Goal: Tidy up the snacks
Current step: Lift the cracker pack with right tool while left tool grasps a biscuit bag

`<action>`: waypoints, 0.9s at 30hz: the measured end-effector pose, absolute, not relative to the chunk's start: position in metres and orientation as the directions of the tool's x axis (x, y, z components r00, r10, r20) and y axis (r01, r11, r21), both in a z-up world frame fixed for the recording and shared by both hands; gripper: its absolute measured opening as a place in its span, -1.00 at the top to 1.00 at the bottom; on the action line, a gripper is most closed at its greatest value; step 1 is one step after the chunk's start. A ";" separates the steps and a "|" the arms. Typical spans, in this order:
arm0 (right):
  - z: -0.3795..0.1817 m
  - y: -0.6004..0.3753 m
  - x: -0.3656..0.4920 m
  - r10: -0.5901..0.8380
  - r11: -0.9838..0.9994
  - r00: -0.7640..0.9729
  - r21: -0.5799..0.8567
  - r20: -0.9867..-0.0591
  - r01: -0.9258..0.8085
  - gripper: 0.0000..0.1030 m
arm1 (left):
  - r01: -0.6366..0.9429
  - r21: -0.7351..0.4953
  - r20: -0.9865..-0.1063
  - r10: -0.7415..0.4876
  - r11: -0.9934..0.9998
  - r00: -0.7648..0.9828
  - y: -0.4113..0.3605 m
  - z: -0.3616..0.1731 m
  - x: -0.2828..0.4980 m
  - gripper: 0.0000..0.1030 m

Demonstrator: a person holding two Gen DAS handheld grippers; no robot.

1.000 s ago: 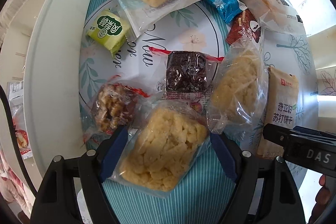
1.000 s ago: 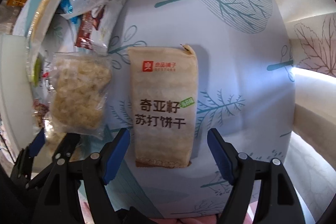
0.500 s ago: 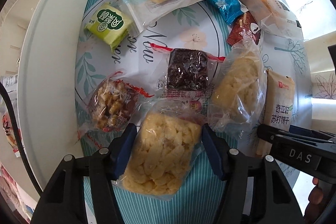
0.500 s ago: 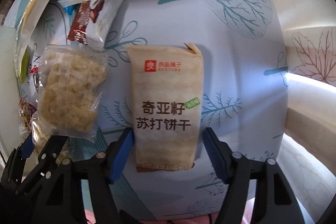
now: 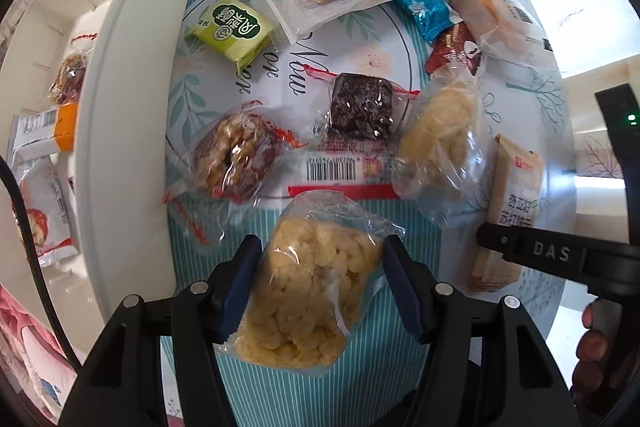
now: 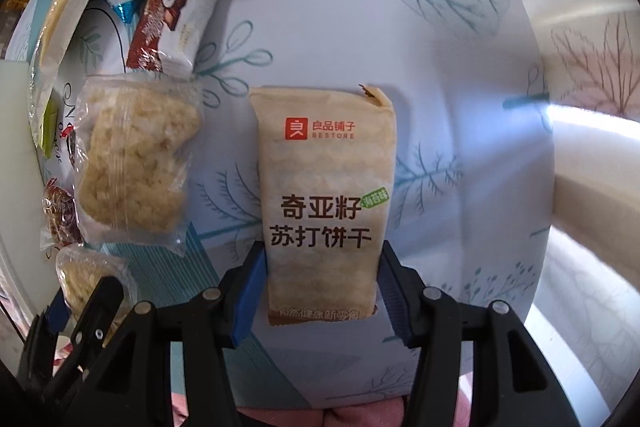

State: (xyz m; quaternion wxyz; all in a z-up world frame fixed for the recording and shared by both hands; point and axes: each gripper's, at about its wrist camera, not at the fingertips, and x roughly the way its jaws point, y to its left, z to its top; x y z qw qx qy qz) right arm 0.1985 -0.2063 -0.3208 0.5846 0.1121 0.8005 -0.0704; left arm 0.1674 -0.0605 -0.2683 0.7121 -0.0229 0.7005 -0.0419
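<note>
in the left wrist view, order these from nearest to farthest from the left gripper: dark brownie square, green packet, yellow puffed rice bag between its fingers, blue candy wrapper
1. Yellow puffed rice bag, between the fingers of the left gripper.
2. Dark brownie square, just beyond, at centre.
3. Green packet, farther, upper left.
4. Blue candy wrapper, upper right; about as far off as the green packet, too close to call.

Rice-puff pack (image 5: 312,291): clear crinkly glossy film. Cracker pack (image 6: 324,203): matt paper-look wrapper. Fingers (image 5: 240,287): blue matt pads, black plastic.

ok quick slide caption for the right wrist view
Right tool closing on a beige BESTORE cracker pack lying on the leaf-print tablecloth.
</note>
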 end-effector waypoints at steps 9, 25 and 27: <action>-0.325 -0.215 0.168 0.196 0.932 -0.333 0.070 -0.922 0.355 -0.05 | 0.032 -0.143 -0.988 -0.144 0.989 0.052 -0.052 -0.229 0.150 -0.18; -0.260 -0.205 0.107 0.253 0.899 -0.192 0.157 -0.948 0.408 -0.05 | 0.109 -0.177 -0.964 -0.195 0.978 0.182 -0.028 -0.145 0.129 -0.18; -0.245 -0.204 0.103 0.251 0.898 -0.158 0.168 -0.955 0.407 -0.05 | 0.121 -0.176 -0.959 -0.198 0.977 0.203 -0.021 -0.136 0.128 -0.18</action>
